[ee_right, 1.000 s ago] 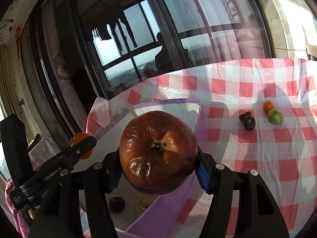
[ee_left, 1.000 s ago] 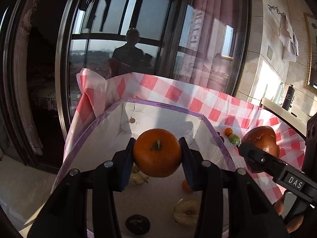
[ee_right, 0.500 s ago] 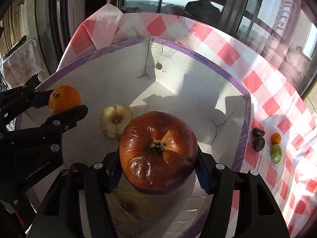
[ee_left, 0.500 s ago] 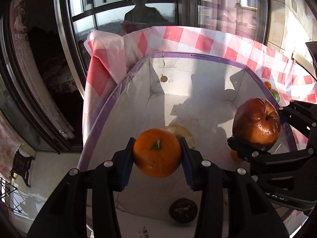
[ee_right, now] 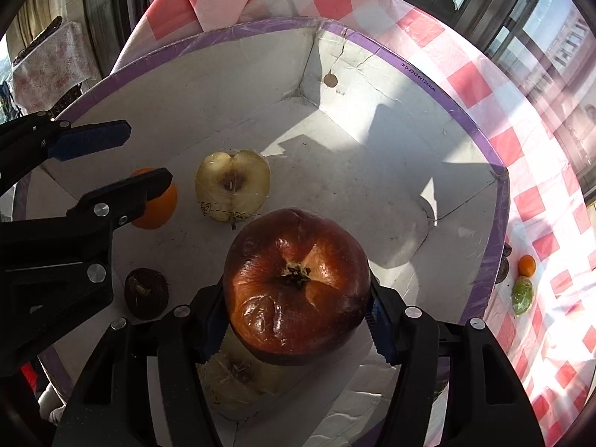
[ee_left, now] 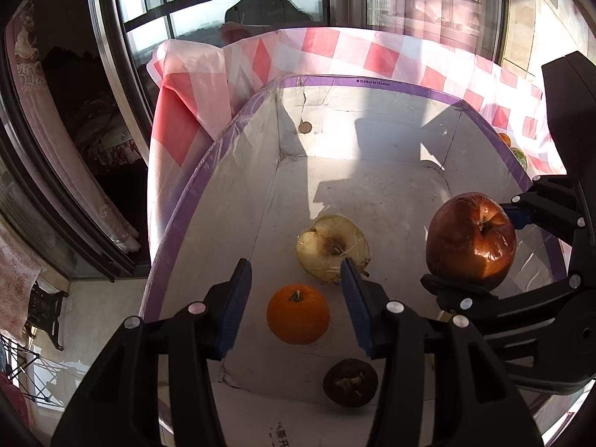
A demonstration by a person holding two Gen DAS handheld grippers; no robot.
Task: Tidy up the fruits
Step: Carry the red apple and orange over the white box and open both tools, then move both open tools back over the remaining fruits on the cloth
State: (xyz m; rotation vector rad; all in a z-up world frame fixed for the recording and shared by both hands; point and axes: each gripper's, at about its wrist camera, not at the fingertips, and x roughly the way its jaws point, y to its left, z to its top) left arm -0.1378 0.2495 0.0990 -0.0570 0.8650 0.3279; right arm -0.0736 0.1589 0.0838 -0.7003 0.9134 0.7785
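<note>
left gripper (ee_left: 296, 290): jaws opening rn, pads clear of the orange on both sides, so not gripping anything
orange (ee_left: 298, 314): sitting on the box floor betw the left gripper's blue pads, stem up, nothing touching it
right gripper (ee_right: 298, 329): clamped on the big red apple, pads pressed on both sides, angled steeply down into the box
red apple (ee_right: 297, 284): wrinkly, bruised skin, stem end facing the right cam, held above the box floor
box (ee_left: 357, 82): white cardboard w/ purple rim, on the red/white checked tablecloth (ee_right: 540, 193)
apple half (ee_left: 332, 247): cut face up on the floor, just past the orange, looks wrapped in film
2nd apple half (ee_right: 238, 380): under the red apple, mostly hidden
dark round fruit (ee_left: 350, 381): near side of the floor, can't tell what it is
outside the box: small orange fruit (ee_right: 526, 264) + green one (ee_right: 522, 294) on the cloth, close tog
</note>
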